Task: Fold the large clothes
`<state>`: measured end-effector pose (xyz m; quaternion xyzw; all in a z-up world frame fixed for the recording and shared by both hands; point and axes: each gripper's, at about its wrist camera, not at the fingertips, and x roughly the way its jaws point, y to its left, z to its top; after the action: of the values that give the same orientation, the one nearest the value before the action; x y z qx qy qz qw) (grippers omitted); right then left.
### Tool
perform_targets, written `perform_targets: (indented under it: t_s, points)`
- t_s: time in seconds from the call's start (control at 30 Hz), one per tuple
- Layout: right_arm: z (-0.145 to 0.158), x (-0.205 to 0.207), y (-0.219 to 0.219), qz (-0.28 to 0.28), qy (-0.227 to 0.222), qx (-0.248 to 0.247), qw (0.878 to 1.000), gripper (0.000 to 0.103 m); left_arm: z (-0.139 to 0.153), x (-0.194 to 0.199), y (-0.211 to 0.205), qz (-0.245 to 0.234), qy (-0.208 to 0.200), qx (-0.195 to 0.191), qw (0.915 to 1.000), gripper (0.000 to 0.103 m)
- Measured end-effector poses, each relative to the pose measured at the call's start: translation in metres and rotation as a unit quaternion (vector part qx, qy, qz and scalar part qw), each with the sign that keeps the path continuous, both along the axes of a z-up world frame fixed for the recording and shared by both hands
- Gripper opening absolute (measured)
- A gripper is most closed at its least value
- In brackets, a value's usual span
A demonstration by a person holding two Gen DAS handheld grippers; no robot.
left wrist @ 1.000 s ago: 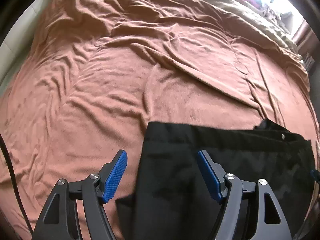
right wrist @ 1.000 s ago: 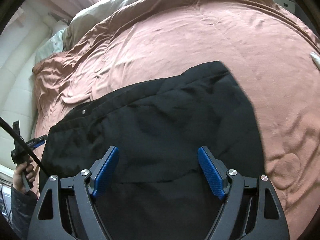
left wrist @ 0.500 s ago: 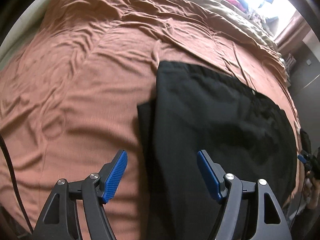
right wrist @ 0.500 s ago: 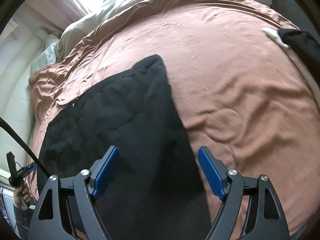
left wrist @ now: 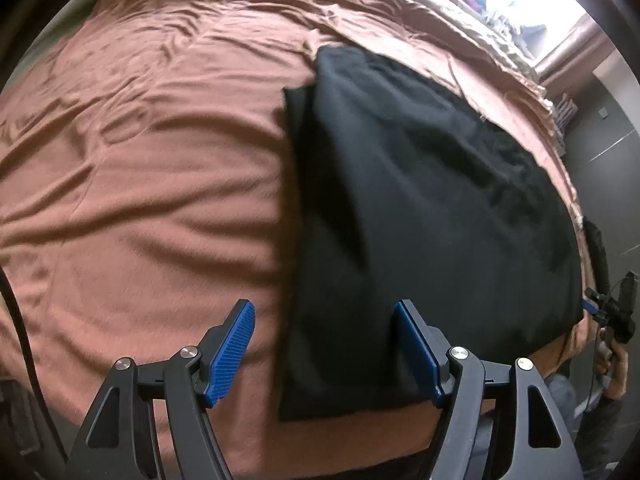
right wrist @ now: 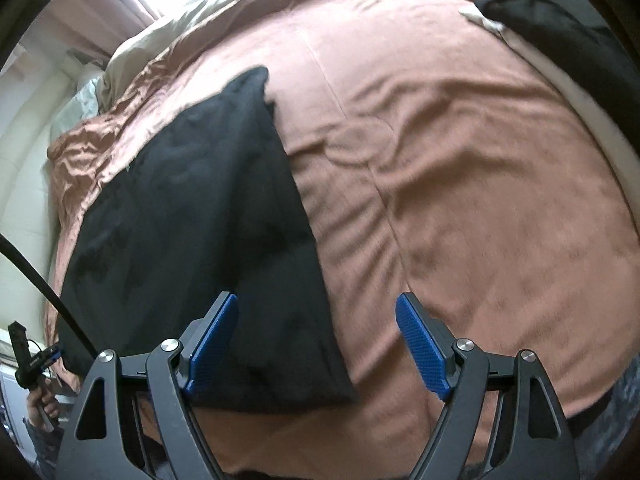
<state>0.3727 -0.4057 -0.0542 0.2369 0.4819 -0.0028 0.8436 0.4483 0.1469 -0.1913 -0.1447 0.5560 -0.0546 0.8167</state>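
A black garment point(left wrist: 420, 208) lies folded flat on the brown bedspread point(left wrist: 140, 184). It also shows in the right wrist view point(right wrist: 200, 232). My left gripper point(left wrist: 324, 350) is open and empty above the garment's near left corner. My right gripper point(right wrist: 316, 346) is open and empty above the garment's near right corner. Neither gripper touches the cloth. In each view the other gripper appears small at the garment's far side: the right one in the left wrist view point(left wrist: 612, 312), the left one in the right wrist view point(right wrist: 32, 360).
A second dark cloth point(right wrist: 560, 32) lies at the bed's far right edge. A beige duvet point(right wrist: 168, 28) and pillows are bunched at the head of the bed. The near bed edge point(left wrist: 360, 452) runs just under the grippers.
Both grippers have pulled back toward the near bed edge and apart, the left swinging left and the right swinging right. The garment stays flat on the bed. Both grippers stay open.
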Motion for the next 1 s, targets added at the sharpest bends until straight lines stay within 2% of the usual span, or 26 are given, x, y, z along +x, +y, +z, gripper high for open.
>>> perform_targets:
  t_s: [0.07, 0.17, 0.27, 0.33, 0.4, 0.47, 0.57, 0.67, 0.87, 0.93, 1.0]
  points:
    - [-0.009, -0.009, 0.000, -0.001, 0.013, -0.010, 1.000, 0.080, -0.005, -0.006, 0.004, 0.006, 0.002, 0.004, 1.0000, 0.073]
    - [-0.018, -0.019, -0.001, -0.010, 0.030, -0.028, 0.999, 0.080, -0.013, -0.012, 0.011, 0.034, 0.008, 0.041, 0.9986, 0.073]
    - [-0.014, -0.029, -0.002, -0.025, 0.030, -0.036, 0.999, 0.080, -0.010, -0.019, 0.020, 0.058, 0.002, 0.019, 0.9982, 0.070]
    - [-0.002, -0.035, 0.003, -0.034, 0.028, -0.062, 0.997, 0.080, -0.004, -0.024, 0.026, 0.071, -0.008, 0.007, 0.9975, 0.070]
    - [0.013, -0.044, 0.009, -0.034, 0.012, -0.059, 0.998, 0.080, 0.000, -0.031, 0.033, 0.080, -0.019, -0.024, 0.9963, 0.070]
    - [0.028, -0.050, 0.021, -0.024, -0.008, -0.060, 0.998, 0.080, 0.001, -0.037, 0.038, 0.092, -0.026, -0.075, 0.9926, 0.070]
    - [0.048, -0.056, 0.040, -0.002, -0.033, -0.063, 0.997, 0.080, -0.004, -0.044, 0.046, 0.103, -0.031, -0.138, 0.9846, 0.070]
    - [0.062, -0.058, 0.060, 0.019, -0.052, -0.055, 0.997, 0.080, -0.012, -0.044, 0.045, 0.110, -0.021, -0.184, 0.9766, 0.070]
    - [0.074, -0.053, 0.100, 0.070, -0.074, -0.031, 0.994, 0.080, -0.030, -0.042, 0.040, 0.110, -0.005, -0.238, 0.9650, 0.070]
    - [0.074, -0.048, 0.114, 0.087, -0.076, -0.022, 0.993, 0.080, -0.033, -0.040, 0.036, 0.108, -0.005, -0.244, 0.9638, 0.070]
    - [0.074, -0.044, 0.127, 0.104, -0.076, -0.010, 0.992, 0.075, -0.034, -0.036, 0.033, 0.104, -0.006, -0.246, 0.9637, 0.070]
